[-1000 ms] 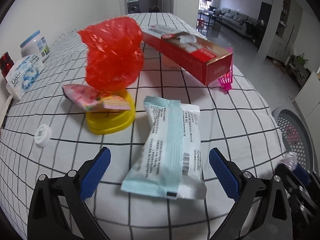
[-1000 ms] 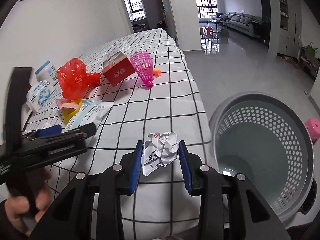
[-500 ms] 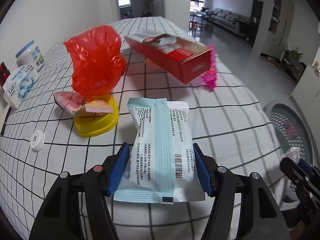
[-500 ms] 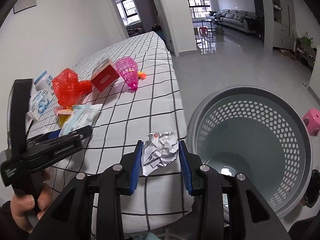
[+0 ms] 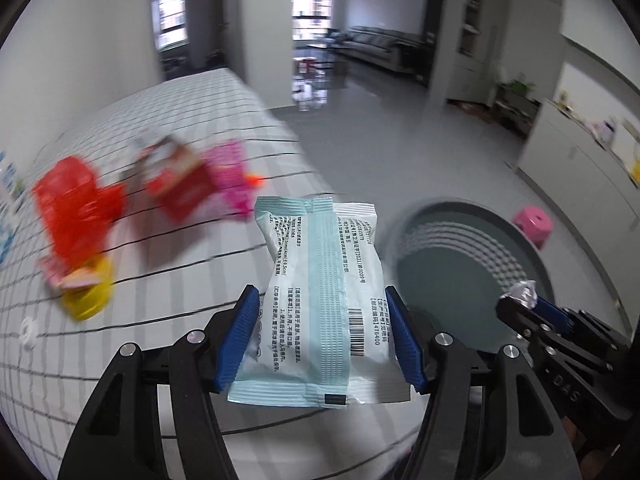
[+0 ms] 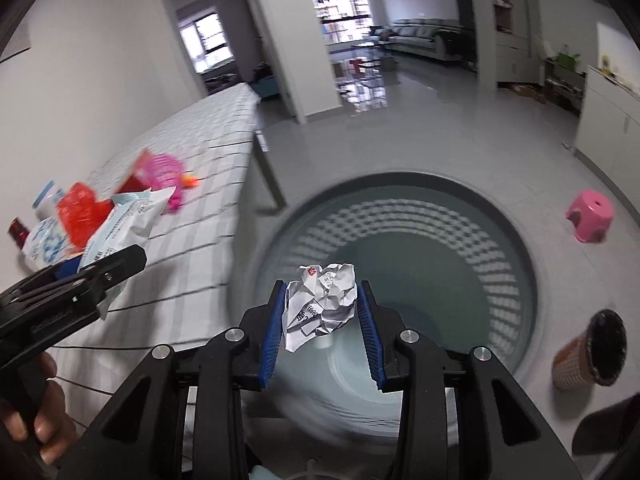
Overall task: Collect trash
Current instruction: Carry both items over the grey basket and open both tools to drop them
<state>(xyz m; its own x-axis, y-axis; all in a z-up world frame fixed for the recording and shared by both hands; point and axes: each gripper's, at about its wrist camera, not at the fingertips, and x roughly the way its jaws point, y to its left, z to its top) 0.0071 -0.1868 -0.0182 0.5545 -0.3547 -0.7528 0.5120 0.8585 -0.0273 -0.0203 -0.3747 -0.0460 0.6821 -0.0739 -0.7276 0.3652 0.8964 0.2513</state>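
Pale blue and white, the sealed packet (image 5: 324, 300) sits upright between the blue pads of the left claw (image 5: 322, 336), which press on both of its long sides and hold it clear of the checked bench (image 5: 160, 280). Those jaws have just been closing, and the packet now fills the gap between them. Ahead of this claw and to its left, blurred, lie a red plastic bag (image 5: 70, 204), a red carton (image 5: 178, 184), a pink net basket (image 5: 228, 178) and a yellow lid (image 5: 90, 296) with a pink wrapper on it. To its right, past the bench edge, stands the grey perforated bin (image 5: 472, 264) on the floor. The right claw (image 6: 322, 314) is narrow, its pads gripping a crumpled ball of white paper (image 6: 322, 300) by its sides. That ball hangs directly above the open mouth of the bin (image 6: 516, 240). To this claw's left a hand (image 6: 40, 412) grips the other tool's handle. To its right, on the floor beside the bin, lie a brown paper cup (image 6: 588, 350) on its side and, farther ahead, a pink stool (image 6: 590, 216).
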